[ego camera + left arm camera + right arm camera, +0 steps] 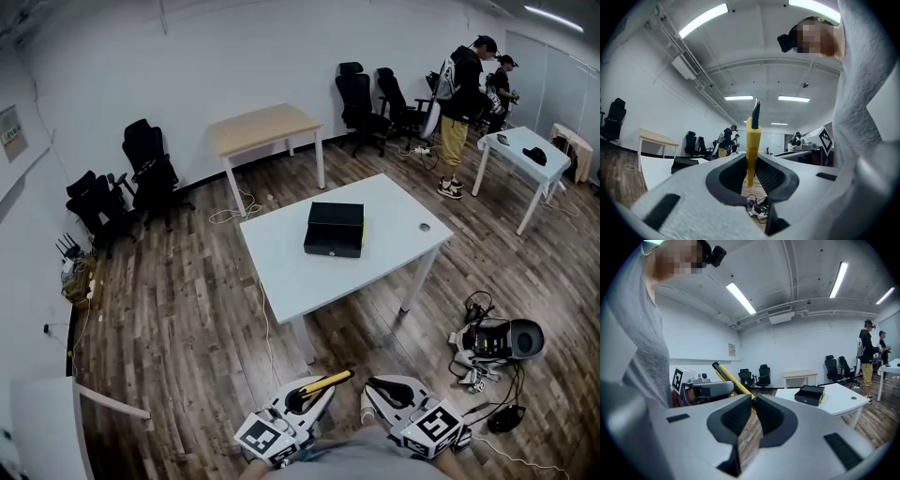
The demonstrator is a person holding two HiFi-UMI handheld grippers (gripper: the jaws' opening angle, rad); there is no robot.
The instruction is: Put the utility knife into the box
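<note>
Utility knife [325, 382]: yellow body with a dark end, clamped between the jaws of the left hand-held gripper [314, 392]. It is carried in the air at the near edge of the scene, over the wooden floor [187, 309] and short of the tabletop [281, 272].

- Long axis: from the head view, the knife sticks out past the jaw tips and slants toward the far right. In the left gripper view it crosses the jaws upright, dark end uppermost, with the pads pressing on its lower yellow part.
- Right hand-held gripper [386, 386]: just beside the left one, on its right. Its jaws are together with nothing between them.
- Box [335, 228]: black with a yellow-green edge on its right side, lying near the middle of the white tabletop. It is far ahead of both hand-held grippers and well apart from them. I cannot tell whether it stands open.
- Bearing: the box lies almost straight ahead of the left hand-held gripper, a shade to the right. Neither hand is clearly nearer.
- Judgement: the delivery falls to the left hand. The knife probably has to be brought in line with the box's longer side before release.
</note>
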